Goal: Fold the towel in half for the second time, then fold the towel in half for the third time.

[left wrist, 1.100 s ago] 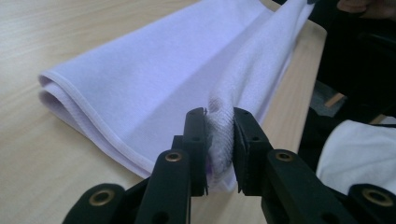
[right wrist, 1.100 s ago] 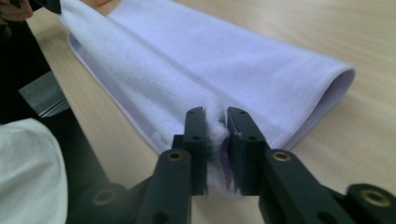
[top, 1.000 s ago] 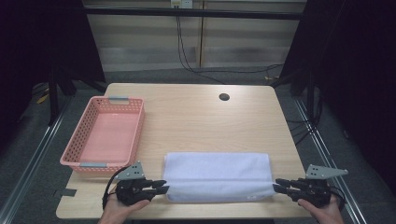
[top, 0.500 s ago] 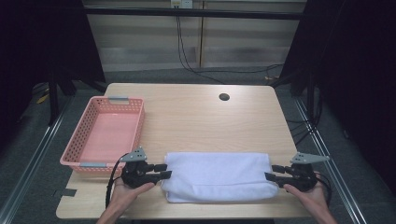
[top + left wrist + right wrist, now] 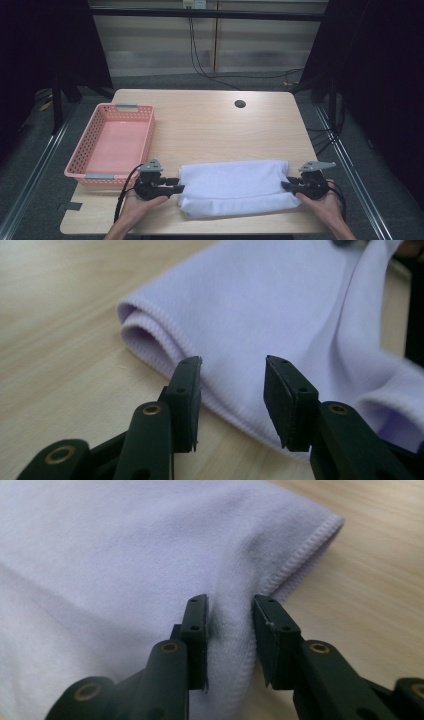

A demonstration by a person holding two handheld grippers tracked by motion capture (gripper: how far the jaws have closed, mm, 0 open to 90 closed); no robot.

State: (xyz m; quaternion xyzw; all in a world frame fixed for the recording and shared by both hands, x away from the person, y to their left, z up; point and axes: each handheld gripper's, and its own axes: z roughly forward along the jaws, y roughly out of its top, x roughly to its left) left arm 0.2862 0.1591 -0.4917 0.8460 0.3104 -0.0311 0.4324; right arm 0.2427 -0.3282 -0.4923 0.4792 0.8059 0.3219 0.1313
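Wooden table point(image 5: 210, 125): folded towel point(image 5: 232, 186) lies lengthwise along the near edge, between the parted left gripper point(image 5: 176, 188) and the right gripper point(image 5: 286, 185), narrowed about its hem.

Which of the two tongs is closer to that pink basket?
The left. The left tongs sit just beyond the pink basket's near right corner, at the towel's left end. The right tongs are at its far end, a towel's length away.

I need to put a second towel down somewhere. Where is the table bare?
Bare wood runs from the pink basket to the table's right edge, between the far edge and the folded towel. The near edge is crowded: the left gripper and right gripper flank the towel.
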